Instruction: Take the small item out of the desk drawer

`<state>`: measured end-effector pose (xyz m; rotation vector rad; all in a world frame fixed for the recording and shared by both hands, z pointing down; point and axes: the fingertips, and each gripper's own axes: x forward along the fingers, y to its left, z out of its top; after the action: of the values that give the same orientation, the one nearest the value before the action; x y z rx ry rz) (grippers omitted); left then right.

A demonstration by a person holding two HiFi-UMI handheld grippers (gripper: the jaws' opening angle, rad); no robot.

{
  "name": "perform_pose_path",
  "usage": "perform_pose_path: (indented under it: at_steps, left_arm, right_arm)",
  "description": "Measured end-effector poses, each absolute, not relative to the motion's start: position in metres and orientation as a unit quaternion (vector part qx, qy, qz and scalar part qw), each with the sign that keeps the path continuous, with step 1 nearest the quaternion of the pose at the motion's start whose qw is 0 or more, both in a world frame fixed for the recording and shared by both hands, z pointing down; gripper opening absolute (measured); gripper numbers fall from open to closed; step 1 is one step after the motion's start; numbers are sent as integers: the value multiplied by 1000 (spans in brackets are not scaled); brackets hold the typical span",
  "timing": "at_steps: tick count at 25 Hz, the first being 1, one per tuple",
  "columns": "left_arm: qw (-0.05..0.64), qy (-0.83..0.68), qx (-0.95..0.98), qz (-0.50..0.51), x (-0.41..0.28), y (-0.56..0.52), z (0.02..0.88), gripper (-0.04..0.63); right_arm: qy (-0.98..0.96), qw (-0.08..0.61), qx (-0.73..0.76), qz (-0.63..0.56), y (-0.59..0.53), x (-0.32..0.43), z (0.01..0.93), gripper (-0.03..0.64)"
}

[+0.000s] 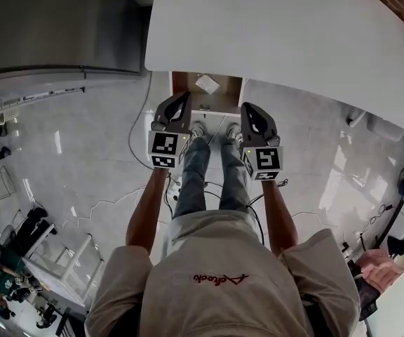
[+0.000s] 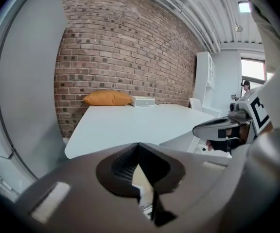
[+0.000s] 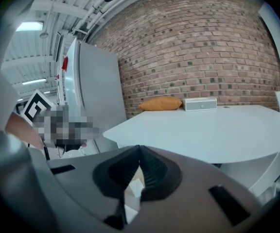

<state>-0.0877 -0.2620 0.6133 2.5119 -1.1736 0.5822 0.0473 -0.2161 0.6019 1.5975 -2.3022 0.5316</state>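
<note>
Two finger pairs pressed together, empty: left gripper (image 1: 181, 100) and right gripper (image 1: 250, 111) hang short of the open brown wooden drawer (image 1: 179, 83). The small flat white item (image 1: 207, 84) lies just beyond the fingertips, so this looks like the approach.

The counter (image 1: 279, 41) has a smooth, matt white top, and the open drawer (image 1: 229, 93) under it shows bare brown wood inside. The floor (image 1: 83, 174) is pale and glossy and mirrors the lights. The brick wall (image 2: 120, 47) is rough and dull, and the orange cushion (image 2: 107, 98) looks like soft cloth. The left gripper (image 1: 179, 98) and right gripper (image 1: 250, 108) have matt grey plastic shells, and their fingers (image 2: 124, 164) are black, ribbed and rubbery.
</note>
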Motion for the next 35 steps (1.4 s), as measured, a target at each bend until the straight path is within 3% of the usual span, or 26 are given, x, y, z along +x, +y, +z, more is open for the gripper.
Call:
perform_pose_path:
  at_steps: [17,26,35]
  left_arm:
    - [141,-375,882,249,-88,-224,709,8]
    - [38,-308,895,322,-62,-241,745,8]
    - [-128,-150,871,449,-29,-241,794,8]
  right_arm:
    - [-786,136,555,234,-141,37,687,12]
    - [-786,145,544,255,-124,49,720,12]
    - [-789,145,534,268,-111,50,729,12]
